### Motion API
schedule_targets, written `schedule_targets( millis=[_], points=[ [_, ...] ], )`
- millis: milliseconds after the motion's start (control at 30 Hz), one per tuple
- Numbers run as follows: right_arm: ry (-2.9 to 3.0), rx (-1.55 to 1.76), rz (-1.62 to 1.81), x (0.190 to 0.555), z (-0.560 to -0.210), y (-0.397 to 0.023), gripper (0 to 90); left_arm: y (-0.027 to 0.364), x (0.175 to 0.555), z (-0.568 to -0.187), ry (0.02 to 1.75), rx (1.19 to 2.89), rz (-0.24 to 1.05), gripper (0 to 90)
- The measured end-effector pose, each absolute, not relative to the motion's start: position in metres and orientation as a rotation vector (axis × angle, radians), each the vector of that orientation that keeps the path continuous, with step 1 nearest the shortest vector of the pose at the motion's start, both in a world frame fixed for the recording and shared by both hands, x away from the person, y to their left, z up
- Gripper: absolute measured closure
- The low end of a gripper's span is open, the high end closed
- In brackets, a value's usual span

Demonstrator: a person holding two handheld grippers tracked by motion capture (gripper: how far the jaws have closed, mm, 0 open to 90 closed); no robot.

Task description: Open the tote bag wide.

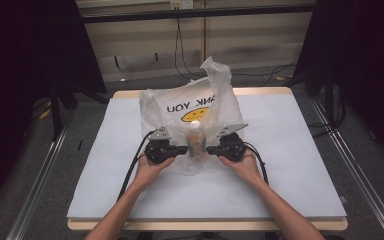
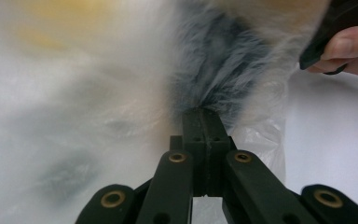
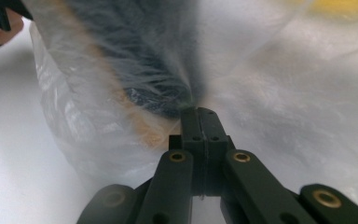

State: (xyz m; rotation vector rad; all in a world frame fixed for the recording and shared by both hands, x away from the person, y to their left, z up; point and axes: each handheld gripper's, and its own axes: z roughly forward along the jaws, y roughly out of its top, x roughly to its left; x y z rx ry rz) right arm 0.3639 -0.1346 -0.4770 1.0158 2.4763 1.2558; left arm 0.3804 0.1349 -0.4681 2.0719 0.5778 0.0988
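Observation:
A thin white plastic bag (image 1: 180, 102) printed with a yellow smiley lies on the table, and a bottle with a white cap (image 1: 195, 136) stands inside its near end. My left gripper (image 1: 185, 149) pinches the bag's film just left of the bottle. From the right, my right gripper (image 1: 209, 149) does the same. In the left gripper view the jaws (image 2: 204, 113) are pressed together on stretched film (image 2: 98, 93), with the bottle's dark blurred shape (image 2: 223, 60) behind. The right gripper view shows the same: jaws (image 3: 200, 111) together on film (image 3: 284, 84), dark bottle (image 3: 149, 70) beyond.
The white table top (image 1: 290, 165) has a wooden edge and bare room on both sides of the bag. Dark stands (image 1: 55, 105) and cables (image 1: 180, 55) lie beyond the far edge. The other hand appears at a corner of each gripper view (image 2: 354, 51) (image 3: 0, 28).

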Motion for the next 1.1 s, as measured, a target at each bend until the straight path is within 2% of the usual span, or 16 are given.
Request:
schedule_targets(
  millis=[233, 400, 500, 867, 1100],
  points=[
    [2.52, 1.049, 1.201, 0.366, -0.489, -0.135, 90.0, 0.142, 0.385, -0.489, 0.612, 2.178, 0.084, 90.0],
    [2.504, 1.023, 1.221, 0.364, -0.488, -0.137, 90.0, 0.139, 0.38, -0.489, 0.599, 2.203, 0.099, 90.0],
    [2.481, 1.019, 1.265, 0.362, -0.482, -0.139, 90.0, 0.139, 0.372, -0.484, 0.597, 2.153, 0.088, 90.0],
    [2.29, 0.935, 1.506, 0.334, -0.412, -0.163, 90.0, 0.156, 0.341, -0.425, 0.453, 1.964, 0.123, 90.0],
    [2.209, 0.9, 1.6, 0.332, -0.386, -0.172, 90.0, 0.16, 0.335, -0.389, 0.407, 1.871, 0.164, 90.0]
  ],
)
